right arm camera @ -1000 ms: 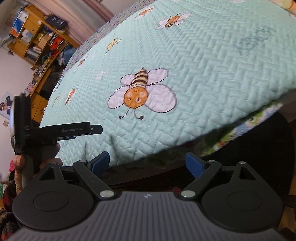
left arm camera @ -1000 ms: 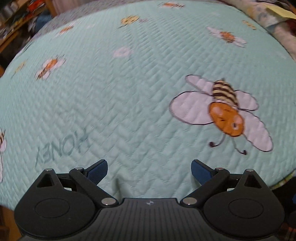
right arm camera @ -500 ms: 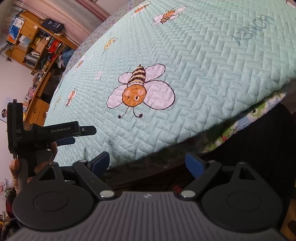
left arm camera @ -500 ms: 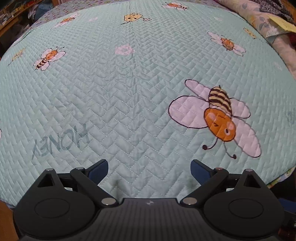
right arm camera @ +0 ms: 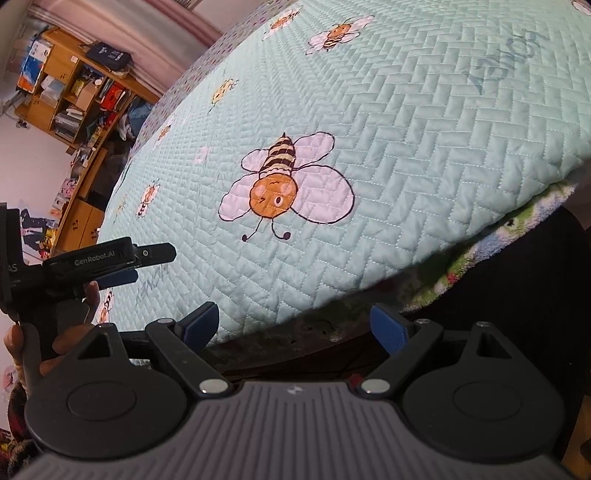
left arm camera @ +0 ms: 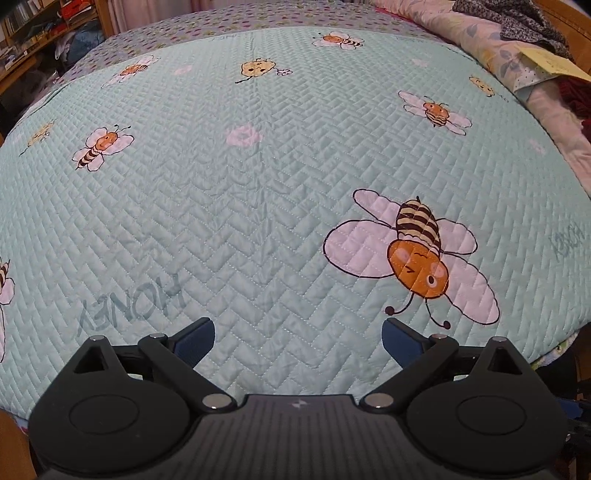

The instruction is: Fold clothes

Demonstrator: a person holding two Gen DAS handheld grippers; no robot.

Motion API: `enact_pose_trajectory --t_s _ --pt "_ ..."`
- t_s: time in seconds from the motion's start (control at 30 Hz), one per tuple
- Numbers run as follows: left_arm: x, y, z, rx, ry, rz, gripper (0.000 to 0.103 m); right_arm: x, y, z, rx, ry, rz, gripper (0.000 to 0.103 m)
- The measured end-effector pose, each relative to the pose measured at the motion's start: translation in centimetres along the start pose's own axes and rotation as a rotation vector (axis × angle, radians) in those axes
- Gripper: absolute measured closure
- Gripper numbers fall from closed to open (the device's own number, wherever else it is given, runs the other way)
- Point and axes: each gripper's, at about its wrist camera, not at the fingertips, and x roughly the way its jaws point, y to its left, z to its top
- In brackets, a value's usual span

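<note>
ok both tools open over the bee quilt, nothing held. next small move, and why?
Probably swing toward the clothing heap beyond the quilt: the left tool and right tool are open and empty, and no garment lies on the quilt.

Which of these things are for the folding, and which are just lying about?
For the job:
left hand-held gripper, open
right hand-held gripper, open
quilt, the bare work surface
No clothes on it.

Lying about:
bookshelf
dark fabric
yellow paper

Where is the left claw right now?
In the right wrist view the left claw sits at far left, open, over the quilt's near edge, left of the big bee.
</note>
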Motion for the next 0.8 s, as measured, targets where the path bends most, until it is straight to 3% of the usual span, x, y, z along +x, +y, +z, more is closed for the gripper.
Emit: enact_pose_trajectory --t_s 0.27,0.8 --pt "0.0 0.9 0.0 -0.034 0.006 -0.049 0.006 0.3 0.5 -0.1 -0.006 0.015 -0.033 0.014" --pt "-1.0 1.1 0.1 -0.033 -0.025 -0.074 0.006 0.2 1.4 -0.3 -0.037 0.018 -0.05 0.014"
